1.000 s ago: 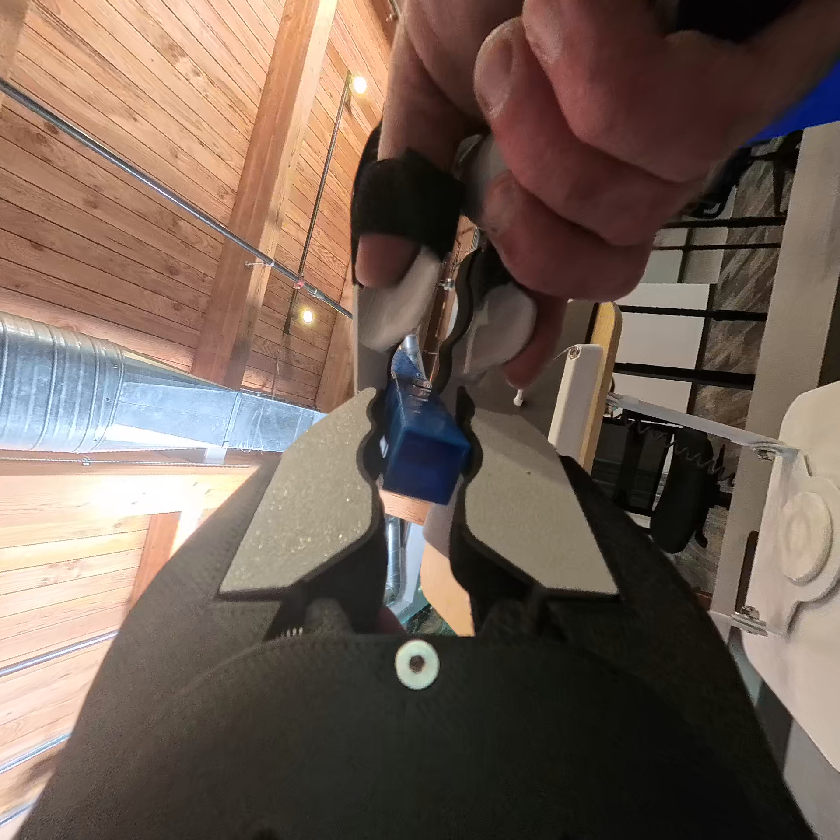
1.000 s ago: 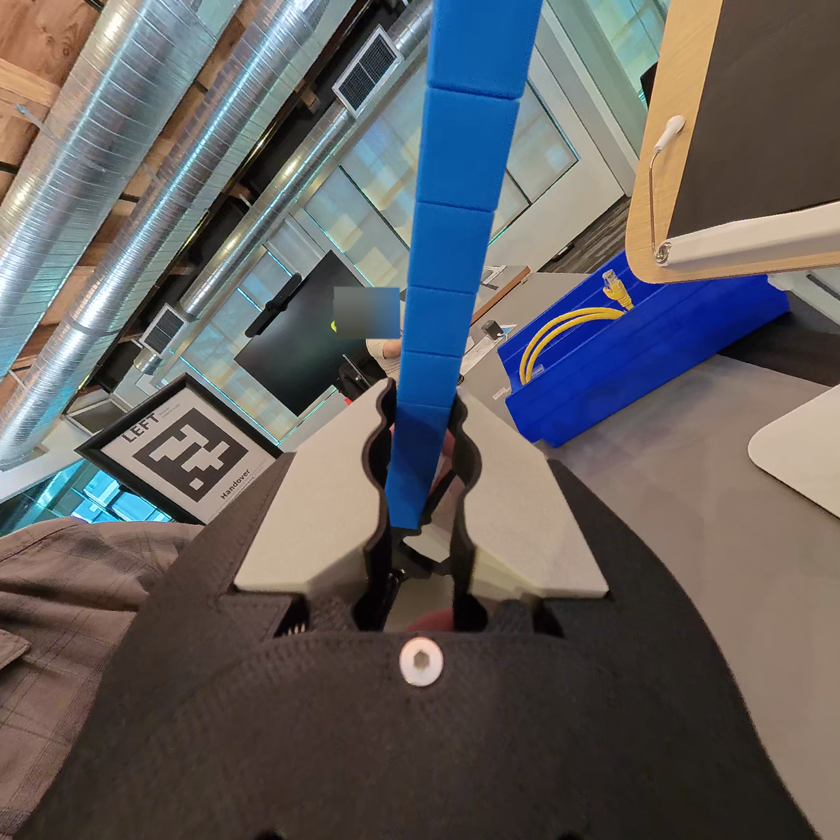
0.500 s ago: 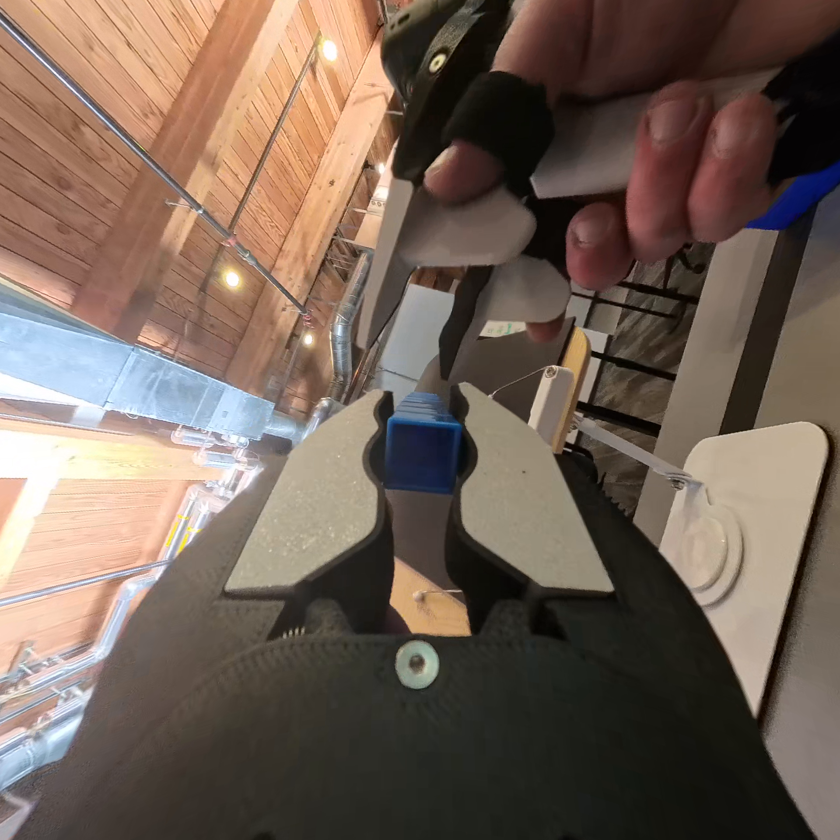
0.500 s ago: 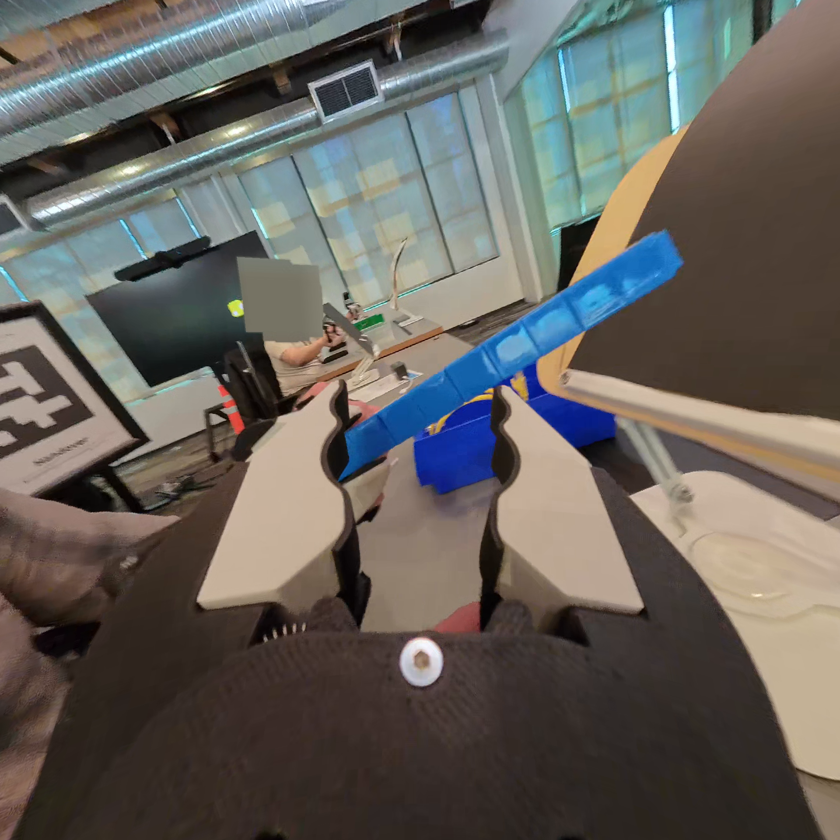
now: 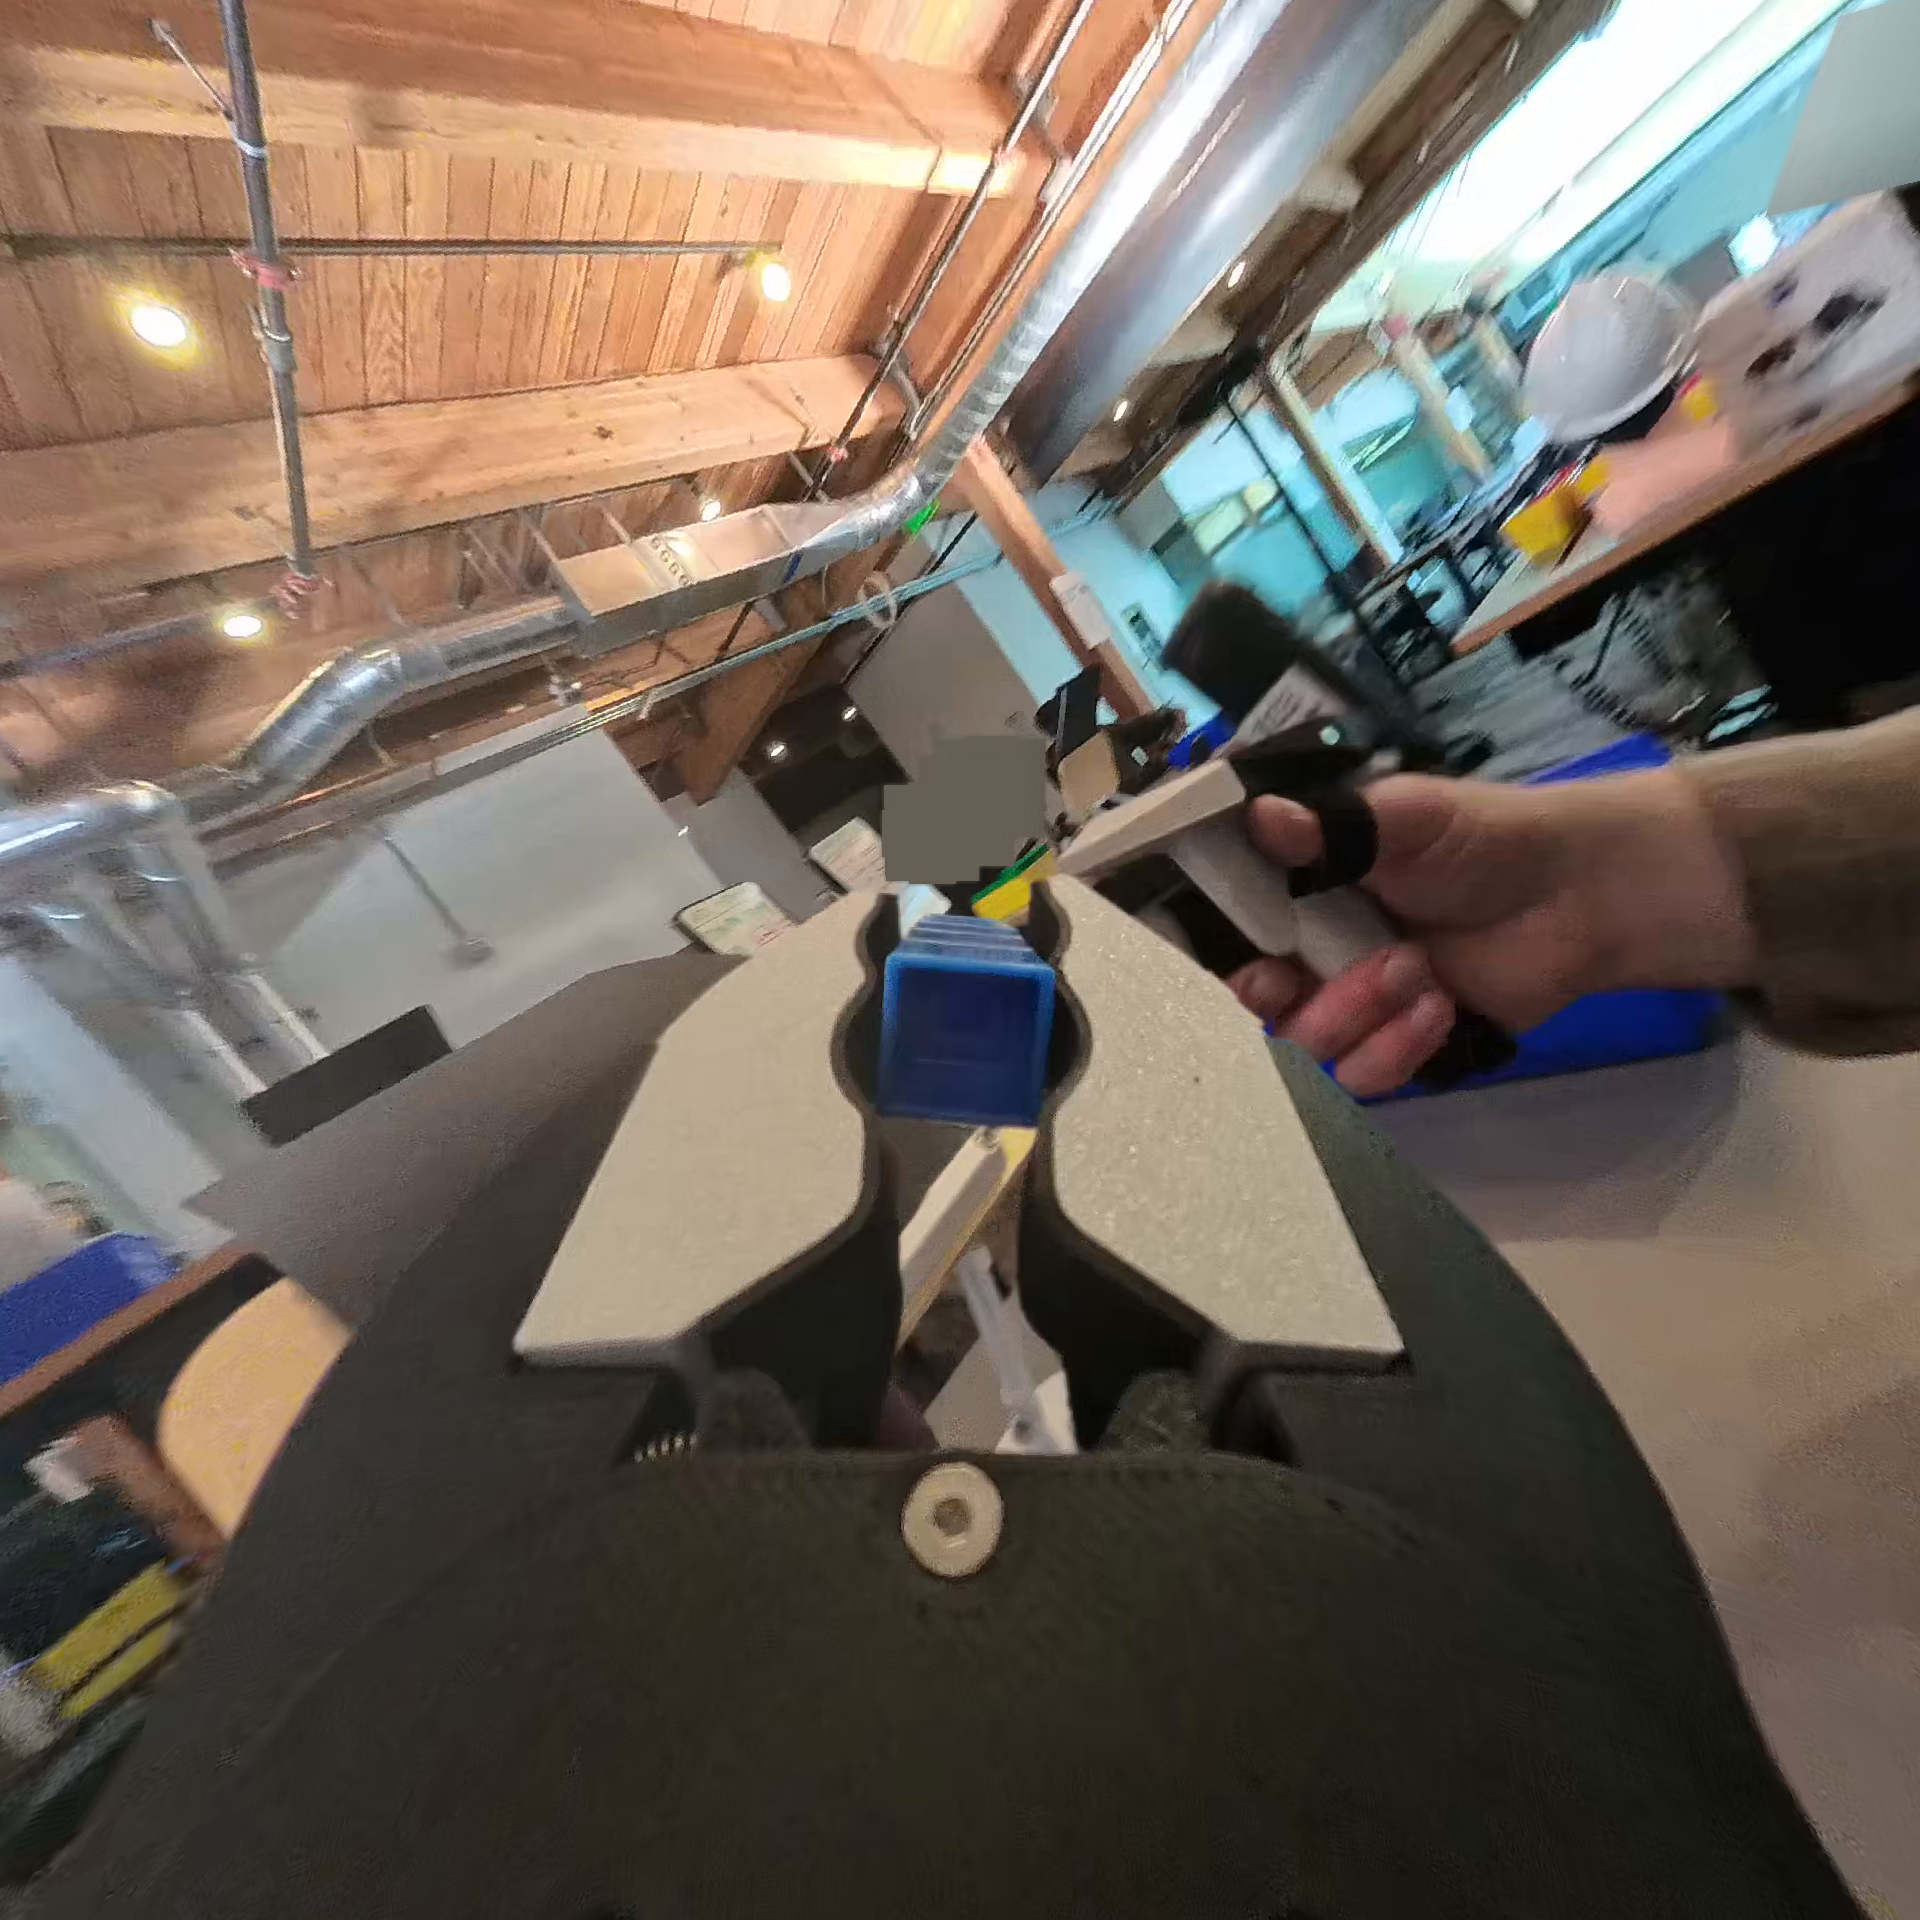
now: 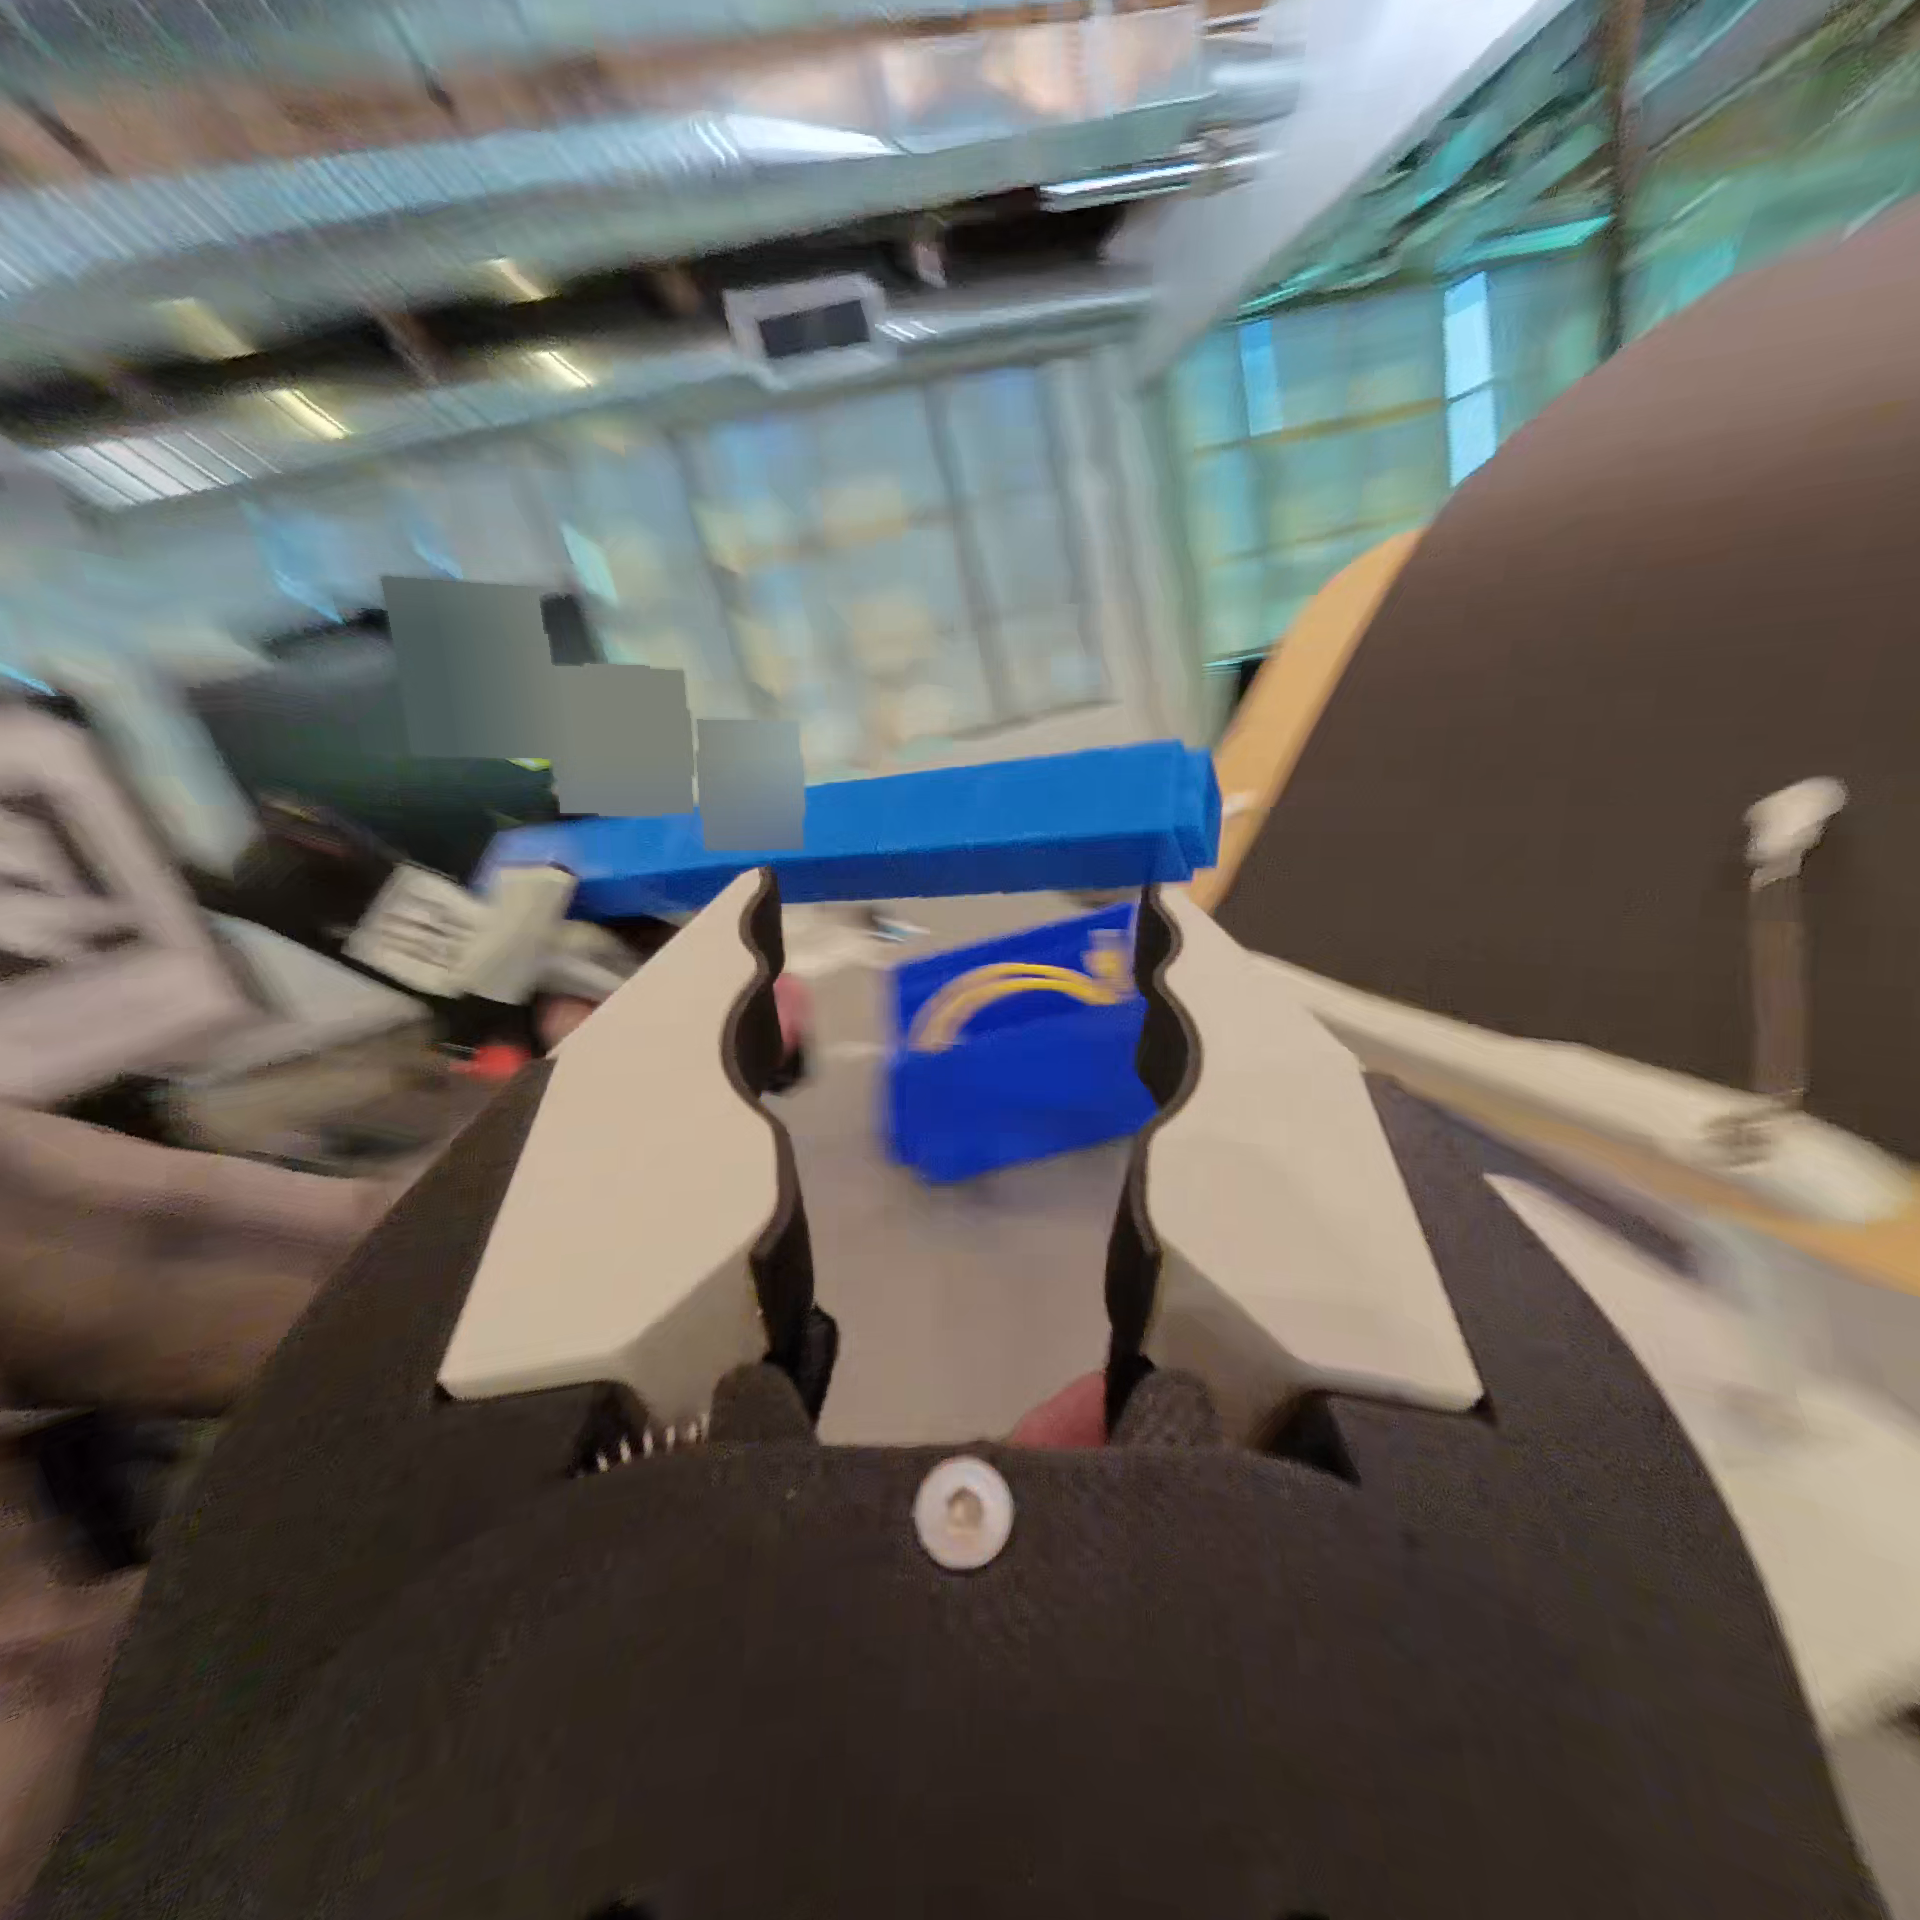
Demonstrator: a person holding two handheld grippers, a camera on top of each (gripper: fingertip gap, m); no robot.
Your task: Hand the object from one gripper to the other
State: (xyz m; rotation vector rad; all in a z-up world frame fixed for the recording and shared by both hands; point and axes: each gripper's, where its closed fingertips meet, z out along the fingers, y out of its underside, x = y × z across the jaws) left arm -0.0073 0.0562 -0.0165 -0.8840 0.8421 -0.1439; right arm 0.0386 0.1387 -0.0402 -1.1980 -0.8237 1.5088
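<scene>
A long blue segmented bar (image 5: 961,1039) sits end-on between my left gripper's (image 5: 961,906) fingers, which are shut on it. In the right wrist view the bar (image 6: 987,821) lies level in the air just beyond my right gripper (image 6: 956,909), which is open and empty, with the bar clear of its fingertips. The bar's left end is in the blurred left gripper (image 6: 488,925). In the left wrist view a hand holds the right gripper (image 5: 1164,821) off to the right, apart from the bar.
A blue bin with a yellow cable (image 6: 1018,1070) stands on the grey table (image 6: 935,1299) ahead of the right gripper. A brown board (image 6: 1610,727) on a white arm fills the right side. The blue bin also shows behind the hand in the left wrist view (image 5: 1600,1029).
My right gripper opened, let go of the blue bar and drew back to the side. My left gripper kept hold of the bar and swung it level.
</scene>
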